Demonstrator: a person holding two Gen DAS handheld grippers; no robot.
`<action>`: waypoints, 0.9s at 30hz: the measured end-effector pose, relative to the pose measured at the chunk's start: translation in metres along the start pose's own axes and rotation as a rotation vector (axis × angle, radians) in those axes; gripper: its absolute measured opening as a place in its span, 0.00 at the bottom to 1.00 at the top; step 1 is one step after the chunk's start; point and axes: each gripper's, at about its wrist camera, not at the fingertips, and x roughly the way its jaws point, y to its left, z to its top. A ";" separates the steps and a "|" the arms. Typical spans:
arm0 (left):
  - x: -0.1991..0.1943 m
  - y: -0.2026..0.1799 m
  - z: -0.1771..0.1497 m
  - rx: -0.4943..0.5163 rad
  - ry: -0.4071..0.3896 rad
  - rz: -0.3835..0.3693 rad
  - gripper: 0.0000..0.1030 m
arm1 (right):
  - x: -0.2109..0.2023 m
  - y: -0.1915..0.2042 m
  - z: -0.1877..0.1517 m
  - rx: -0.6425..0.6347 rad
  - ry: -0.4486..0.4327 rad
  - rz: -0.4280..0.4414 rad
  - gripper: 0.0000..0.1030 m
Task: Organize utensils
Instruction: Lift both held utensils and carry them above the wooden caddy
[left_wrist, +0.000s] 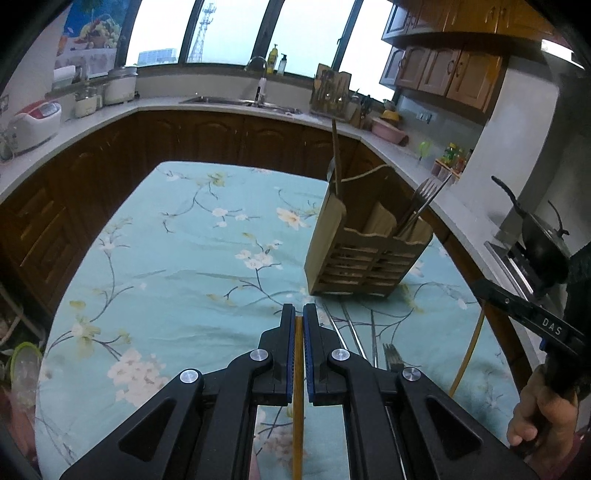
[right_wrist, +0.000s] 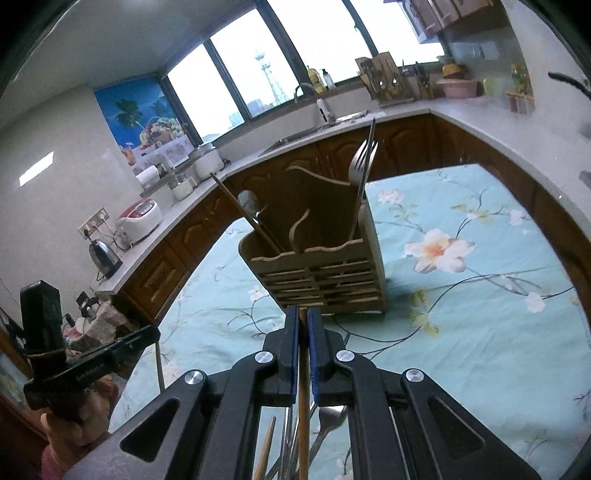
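A wooden utensil holder (left_wrist: 364, 254) stands on the floral tablecloth (left_wrist: 192, 258); it also shows in the right wrist view (right_wrist: 325, 273). It holds a wooden chopstick (right_wrist: 243, 214) on the left and forks (right_wrist: 364, 166) on the right. My left gripper (left_wrist: 299, 314) is shut on a wooden chopstick (left_wrist: 297, 406), just in front of the holder. My right gripper (right_wrist: 303, 314) is shut on another wooden chopstick (right_wrist: 303, 413), close to the holder's front. Loose forks (left_wrist: 391, 356), metal chopsticks (left_wrist: 352, 328) and a spoon (right_wrist: 327, 417) lie on the cloth below the grippers.
Kitchen counters (left_wrist: 236, 107) with a sink (left_wrist: 221, 99), rice cookers (left_wrist: 37, 125) and a kettle (right_wrist: 105, 258) ring the table. A wok (left_wrist: 543, 243) sits on the stove at the right. The right gripper shows at the left wrist view's right edge (left_wrist: 535, 317).
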 end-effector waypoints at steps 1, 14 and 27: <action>-0.005 0.000 -0.001 -0.001 -0.007 -0.001 0.03 | -0.005 0.001 0.000 -0.004 -0.008 -0.002 0.05; -0.047 0.003 -0.007 -0.012 -0.071 -0.010 0.03 | -0.044 0.006 -0.004 -0.016 -0.079 -0.012 0.04; -0.075 0.008 -0.004 -0.037 -0.153 -0.033 0.03 | -0.064 0.008 -0.002 -0.017 -0.128 -0.012 0.04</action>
